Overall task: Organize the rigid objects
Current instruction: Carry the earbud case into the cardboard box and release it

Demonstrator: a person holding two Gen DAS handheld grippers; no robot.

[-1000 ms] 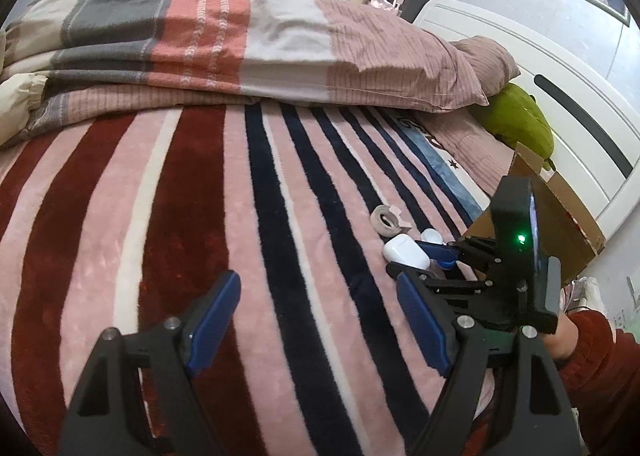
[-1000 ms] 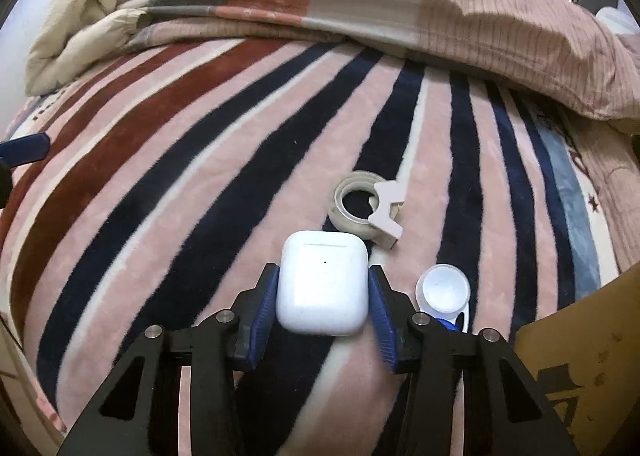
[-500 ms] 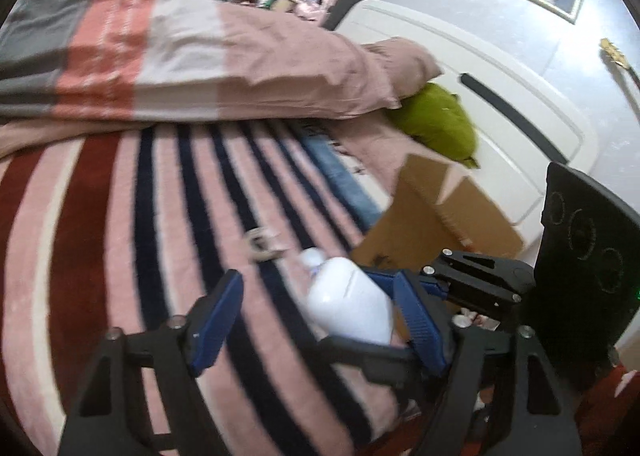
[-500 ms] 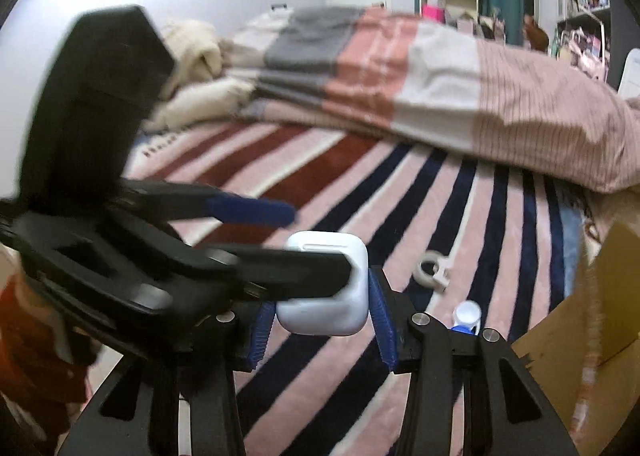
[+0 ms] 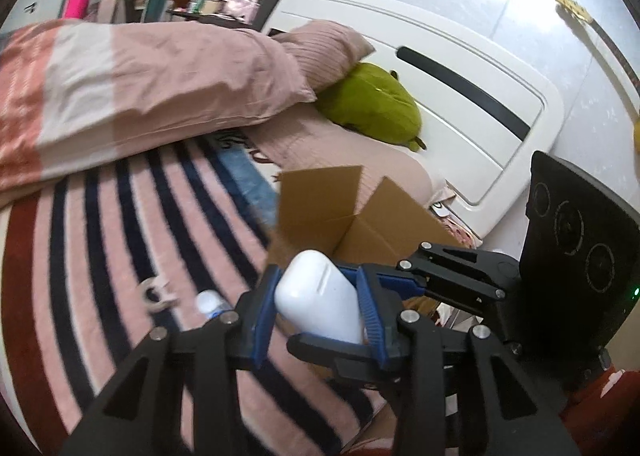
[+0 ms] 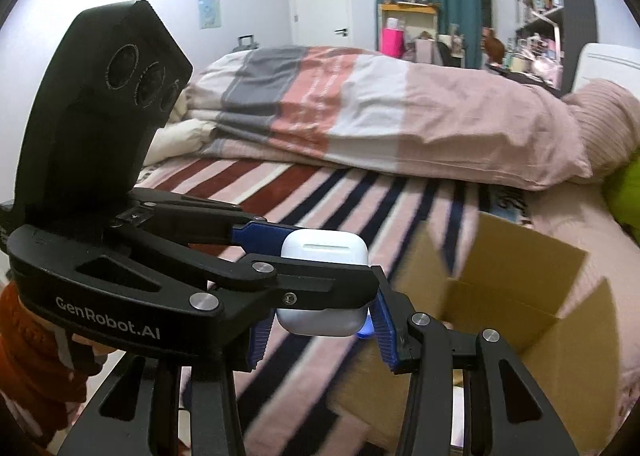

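both grippers had the smooth white plastic earbud case (image 5: 320,298) up over the open brown cardboard box (image 5: 360,216), probably a handoff. right gripper (image 6: 320,330) pinched it while the left gripper (image 5: 318,310) was closing its narrow gap crosswise onto it, likely for a steadier drop.

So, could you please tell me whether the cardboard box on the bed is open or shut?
Open. The cardboard box has its flaps standing up and its inside walls show in both wrist views; what it holds cannot be told.

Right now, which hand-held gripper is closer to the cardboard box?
Right. The right hand-held gripper holds the white case just beside the cardboard box. The left hand-held gripper, jaws closing around the case, reaches in from the side away from the box.
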